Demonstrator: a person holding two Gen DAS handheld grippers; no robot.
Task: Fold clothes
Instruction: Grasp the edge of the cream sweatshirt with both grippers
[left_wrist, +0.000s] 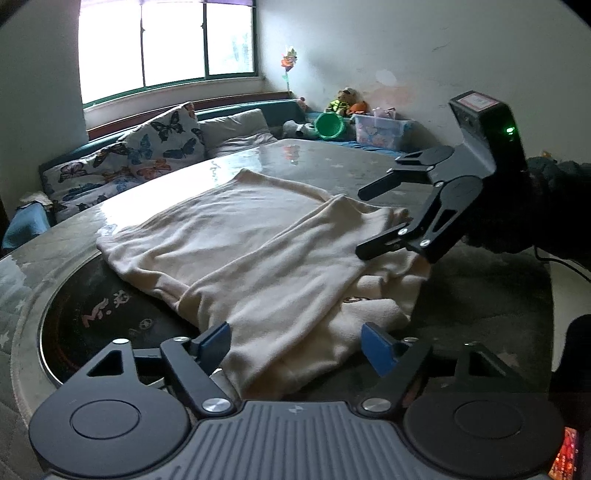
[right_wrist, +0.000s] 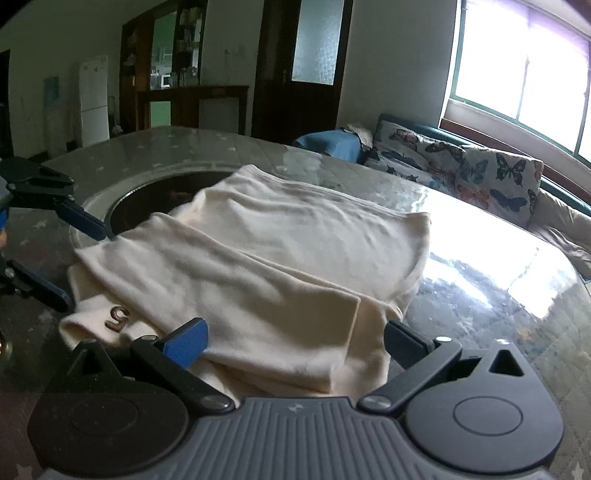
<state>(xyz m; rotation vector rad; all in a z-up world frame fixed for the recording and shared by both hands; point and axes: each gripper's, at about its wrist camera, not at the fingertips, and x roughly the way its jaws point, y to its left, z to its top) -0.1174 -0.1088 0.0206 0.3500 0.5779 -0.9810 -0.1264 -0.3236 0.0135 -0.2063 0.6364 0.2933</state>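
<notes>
A cream garment lies partly folded on the round glossy table, one flap laid over the body. A brown letter mark shows on its lower layer. My left gripper is open at the garment's near edge, with the cloth lying between its blue pads. From the right wrist view it appears at the left, its jaws apart beside the cloth. My right gripper is also open, its jaws wide around the folded edge. In the left wrist view it straddles the garment's right corner.
A dark round inset sits in the table under the garment's left part. A dark sleeve holds the right gripper. Behind are butterfly cushions, a window, a green bucket and a plastic box. A fridge and a dark door stand farther off.
</notes>
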